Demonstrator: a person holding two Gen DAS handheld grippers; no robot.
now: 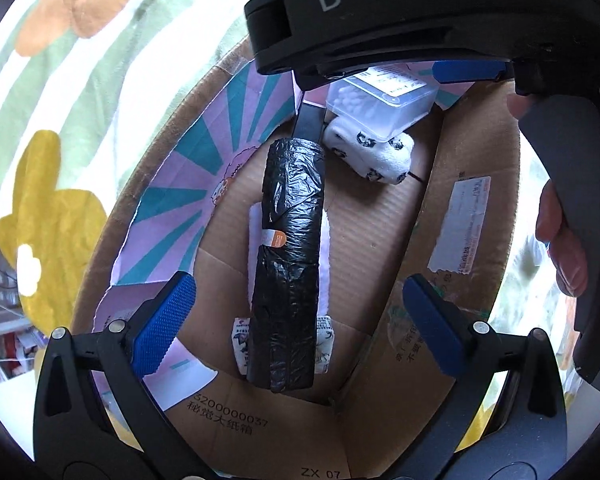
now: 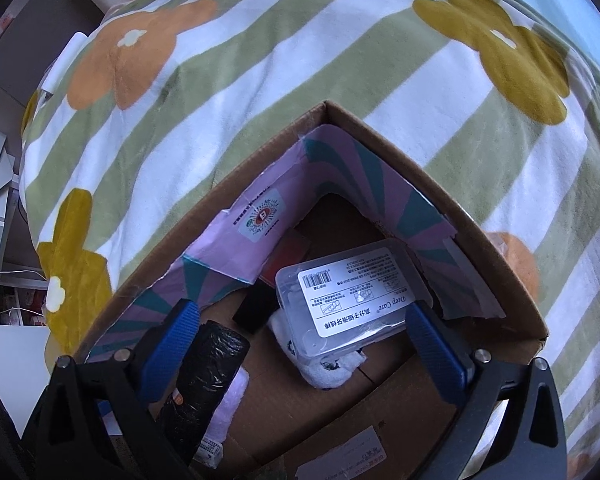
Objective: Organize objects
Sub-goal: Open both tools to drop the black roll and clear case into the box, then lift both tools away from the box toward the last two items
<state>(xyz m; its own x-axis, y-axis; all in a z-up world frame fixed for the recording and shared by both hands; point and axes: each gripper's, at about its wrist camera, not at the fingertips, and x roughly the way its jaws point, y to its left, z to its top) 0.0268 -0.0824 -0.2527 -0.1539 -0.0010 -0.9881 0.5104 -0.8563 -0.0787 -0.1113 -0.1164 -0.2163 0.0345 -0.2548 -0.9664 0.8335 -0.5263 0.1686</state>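
Left gripper [image 1: 300, 316]: I see its jaws spread wide, nothing gripped; the black bag roll [image 1: 288, 264] lies between the blue pads, touching neither.
Right gripper [image 2: 304, 352]: I see it wide apart, holding nothing; the clear plastic case [image 2: 348, 304] sits between its pads.
Bag roll: flat on the cardboard box [image 1: 476, 152] floor.
Plastic case: inside the box, resting on a white patterned cloth bundle [image 1: 376, 156].
Box: on the flowered blanket [image 2: 300, 80].

left gripper [image 1: 296, 320]: black frame, blue knurled pads [image 1: 162, 324], silver screws | right gripper [image 2: 300, 354]: same black frame, blue pads [image 2: 436, 354], silver screws; from the left wrist view its black housing reads "DAS", grey handle [image 1: 572, 208], hand [image 1: 560, 236] bare
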